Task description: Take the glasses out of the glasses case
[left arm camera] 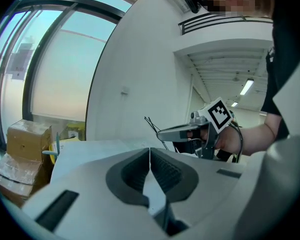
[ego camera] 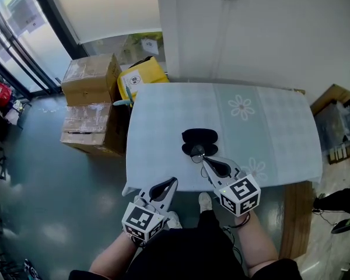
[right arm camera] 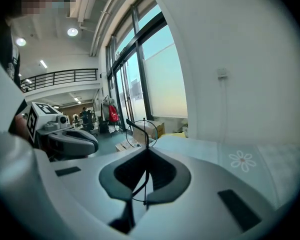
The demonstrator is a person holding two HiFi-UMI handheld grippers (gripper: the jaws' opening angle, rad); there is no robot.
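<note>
The table [ego camera: 157, 121] fills the middle of the head view, with cardboard boxes [ego camera: 93, 104] on the floor to its left and the black case [ego camera: 200, 137] lying on the cloth near frame centre. The left gripper [ego camera: 174, 181] sits at the table's lower edge, jaws pressed together on nothing. The right gripper [ego camera: 203, 161], just below the case, is clamped on the thin wire glasses [ego camera: 196, 151], a round lens sticking out past its tips
</note>
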